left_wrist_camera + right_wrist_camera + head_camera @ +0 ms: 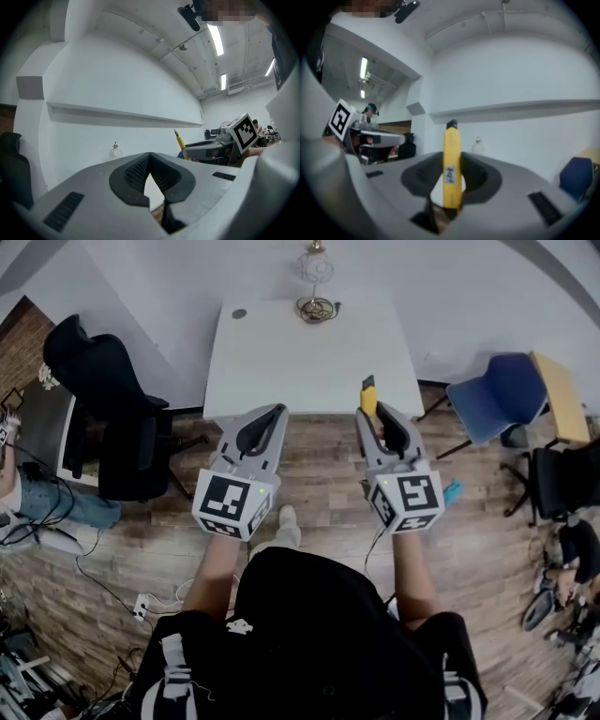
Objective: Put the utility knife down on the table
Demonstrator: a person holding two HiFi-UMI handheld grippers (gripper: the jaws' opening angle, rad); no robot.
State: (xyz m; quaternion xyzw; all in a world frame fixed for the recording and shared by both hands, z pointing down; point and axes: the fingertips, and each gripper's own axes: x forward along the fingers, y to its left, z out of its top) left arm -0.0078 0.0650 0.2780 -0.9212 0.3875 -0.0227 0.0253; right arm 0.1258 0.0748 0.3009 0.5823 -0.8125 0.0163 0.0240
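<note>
The yellow utility knife [368,396] with a black tip stands between the jaws of my right gripper [371,415], which is shut on it. In the right gripper view the knife [451,161] sticks up past the pads, tip pointing forward. The white table [309,367] lies just ahead; the knife's tip reaches over its near edge. My left gripper [277,412] hovers beside it at the same edge, its fingertips meeting with nothing between them [150,161]. The left gripper view catches the knife [178,139] off to the right.
A coiled cable [317,308] and a small wire ornament [316,266] sit at the table's far edge, with a dark round spot [239,313] at its far left. A black office chair [112,418] stands left, a blue chair [497,395] right.
</note>
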